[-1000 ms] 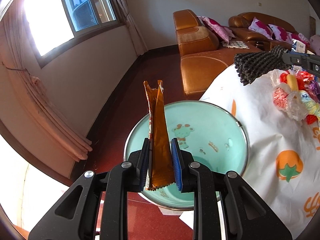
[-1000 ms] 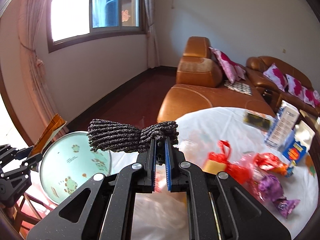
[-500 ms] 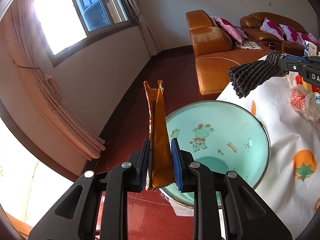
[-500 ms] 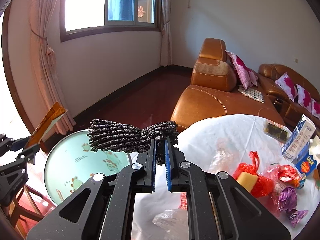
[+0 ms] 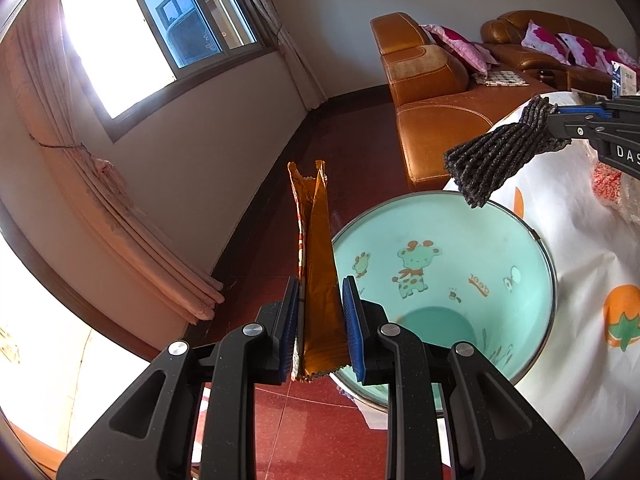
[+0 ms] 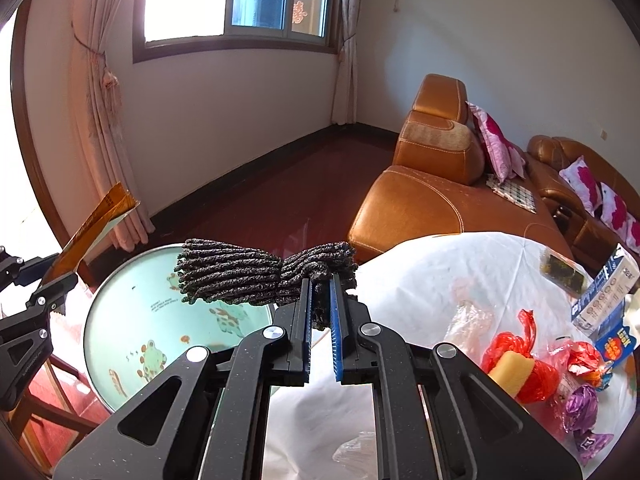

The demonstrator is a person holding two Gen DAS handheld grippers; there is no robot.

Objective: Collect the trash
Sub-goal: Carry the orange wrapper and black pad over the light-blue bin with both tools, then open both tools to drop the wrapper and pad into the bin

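Beside the basin's (image 5: 440, 232) left rim, an orange wrapper (image 5: 316, 280) stands upright, clamped in the left gripper (image 5: 320, 332). Above the basin's far edge, the right gripper (image 6: 321, 332) pinches a dark knitted cloth (image 6: 240, 276), near the worktop (image 6: 420, 280).

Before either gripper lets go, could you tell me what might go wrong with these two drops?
1. The orange wrapper in the left gripper stands over the teal basin's near rim, not its middle; released here, it could flutter onto the red floor.
2. The dark knitted cloth in the right gripper hangs near the rim by the table; it may catch there or land on the white tablecloth.
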